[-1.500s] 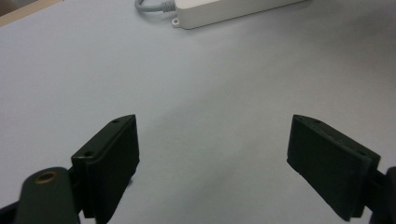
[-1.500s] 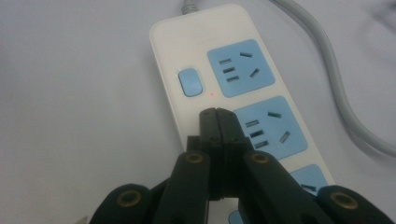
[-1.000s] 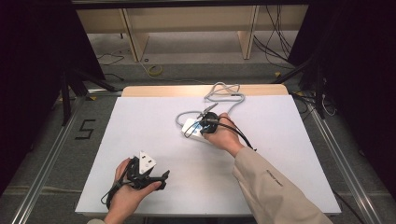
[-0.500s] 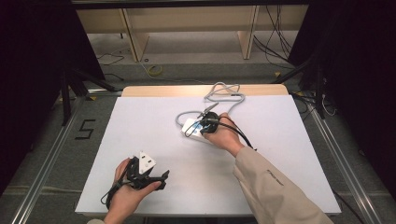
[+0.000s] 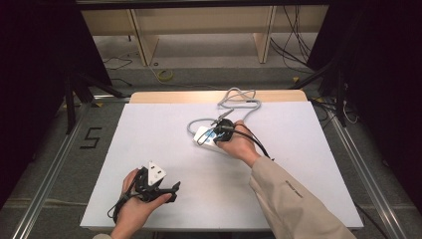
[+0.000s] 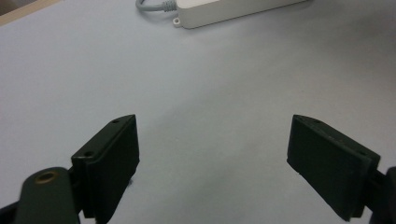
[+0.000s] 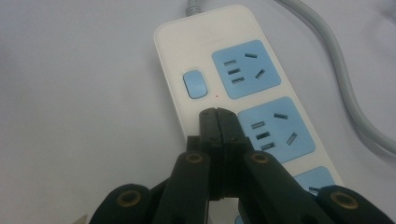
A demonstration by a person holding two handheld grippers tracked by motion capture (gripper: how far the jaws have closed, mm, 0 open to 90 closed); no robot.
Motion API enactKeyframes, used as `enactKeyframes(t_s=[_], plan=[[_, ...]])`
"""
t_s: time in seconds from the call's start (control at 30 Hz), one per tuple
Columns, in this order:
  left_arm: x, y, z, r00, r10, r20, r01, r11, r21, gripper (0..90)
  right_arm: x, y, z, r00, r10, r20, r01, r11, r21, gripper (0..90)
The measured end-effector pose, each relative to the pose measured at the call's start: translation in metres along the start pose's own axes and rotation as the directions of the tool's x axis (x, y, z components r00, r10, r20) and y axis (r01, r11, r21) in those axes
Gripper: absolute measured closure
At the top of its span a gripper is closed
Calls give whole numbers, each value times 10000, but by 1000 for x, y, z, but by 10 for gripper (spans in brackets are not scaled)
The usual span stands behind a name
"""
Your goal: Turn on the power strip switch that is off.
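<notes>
Nearest me, my left tongs (image 5: 171,191) rest low on the white counter (image 5: 149,139) with their jaws spread wide and nothing between them; in the left gripper view the bare counter lies between the pads, with the end of the power strip (image 6: 224,10) well beyond. Farther out, my right tongs (image 7: 218,122) are shut tight, holding nothing, their joined tips set down on the strip's white face just below the blue switch (image 7: 194,84) and beside the second blue socket (image 7: 275,128). Nothing has shifted over the last second: both hands sit where they were and the strip (image 5: 206,135) lies mid-counter as before. I judge I am poised to press the switch with the closed tips. Beyond, the grey cord (image 5: 239,99) loops toward the counter's far edge.
</notes>
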State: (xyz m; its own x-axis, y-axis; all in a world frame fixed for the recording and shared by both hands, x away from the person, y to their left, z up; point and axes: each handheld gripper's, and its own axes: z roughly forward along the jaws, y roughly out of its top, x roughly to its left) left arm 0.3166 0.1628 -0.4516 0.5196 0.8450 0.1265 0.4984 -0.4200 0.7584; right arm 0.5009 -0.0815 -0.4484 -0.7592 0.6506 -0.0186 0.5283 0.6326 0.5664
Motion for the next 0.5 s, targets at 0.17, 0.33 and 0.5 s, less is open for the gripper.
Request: enactKeyframes(t_s=[0.17, 0.33, 0.5], plan=[[0, 0, 0, 10000, 2, 6, -2, 10000, 3, 164, 1, 0, 0, 10000, -47, 44, 48, 10000, -19, 900], [0, 0, 0, 10000, -3, 3, 3, 10000, -8, 163, 1, 0, 0, 9999, -64, 81, 64, 10000, 2, 900], [0, 0, 0, 10000, -3, 8, 3, 10000, 5, 164, 1, 0, 0, 9999, -95, 79, 95, 10000, -10, 900]])
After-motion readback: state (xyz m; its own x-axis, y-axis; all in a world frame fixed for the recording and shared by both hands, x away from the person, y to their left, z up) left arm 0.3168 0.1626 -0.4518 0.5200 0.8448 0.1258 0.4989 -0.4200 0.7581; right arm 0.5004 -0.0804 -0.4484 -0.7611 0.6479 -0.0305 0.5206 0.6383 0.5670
